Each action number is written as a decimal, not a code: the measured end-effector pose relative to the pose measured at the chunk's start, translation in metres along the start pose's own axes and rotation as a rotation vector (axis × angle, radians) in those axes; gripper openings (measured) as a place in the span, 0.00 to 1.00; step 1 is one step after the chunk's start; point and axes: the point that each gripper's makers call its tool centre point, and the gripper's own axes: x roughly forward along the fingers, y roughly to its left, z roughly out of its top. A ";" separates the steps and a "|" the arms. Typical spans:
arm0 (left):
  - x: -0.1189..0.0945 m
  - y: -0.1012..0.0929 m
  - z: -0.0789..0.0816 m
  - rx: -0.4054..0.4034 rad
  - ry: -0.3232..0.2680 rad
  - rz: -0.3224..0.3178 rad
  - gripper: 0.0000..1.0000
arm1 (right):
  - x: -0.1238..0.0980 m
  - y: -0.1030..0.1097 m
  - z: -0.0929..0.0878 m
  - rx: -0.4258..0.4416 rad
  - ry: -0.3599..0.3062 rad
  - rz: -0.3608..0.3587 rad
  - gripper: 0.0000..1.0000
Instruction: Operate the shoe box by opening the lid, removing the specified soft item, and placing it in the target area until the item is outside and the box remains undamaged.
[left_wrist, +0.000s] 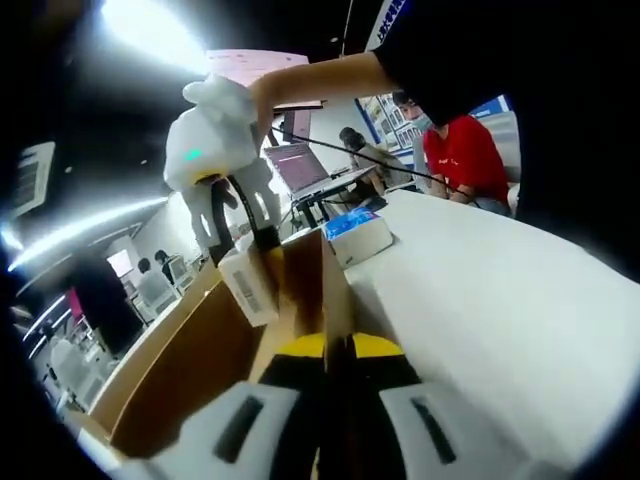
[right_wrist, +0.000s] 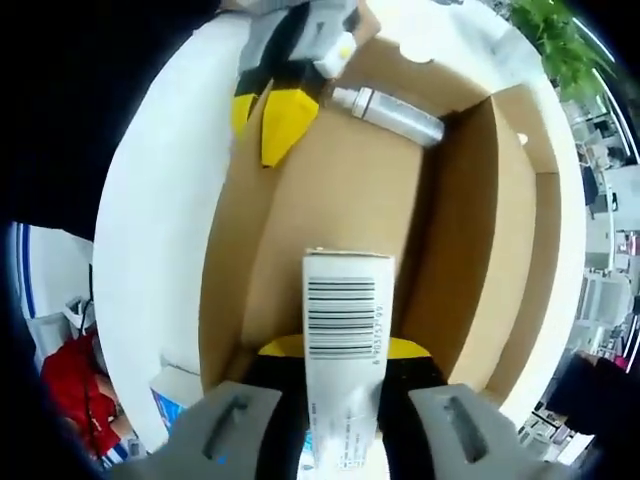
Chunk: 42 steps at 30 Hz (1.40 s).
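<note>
The brown cardboard shoe box (right_wrist: 350, 200) is opened; the white barcoded tube (right_wrist: 345, 330) is clamped in the right claw (right_wrist: 342, 375) above it, not yet placed. The left claw (left_wrist: 335, 350) is closed on the box wall.

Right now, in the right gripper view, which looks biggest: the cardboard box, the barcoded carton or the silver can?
1. Cardboard box, clearly largest.
2. Barcoded carton, held in the right tool; it sits nearest the camera, so it looks inflated.
3. Silver can, smallest in view but farther away; its true size against the carton is unsure.
</note>
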 end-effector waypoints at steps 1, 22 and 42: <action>0.000 0.000 0.000 0.000 0.000 0.000 0.06 | -0.002 0.001 0.000 0.010 -0.004 0.000 0.22; 0.000 0.001 -0.001 0.001 0.000 0.000 0.06 | -0.032 0.000 -0.008 0.037 0.004 -0.057 0.22; 0.001 0.000 -0.001 0.001 0.000 0.000 0.06 | -0.040 0.017 -0.045 0.119 0.046 -0.072 0.22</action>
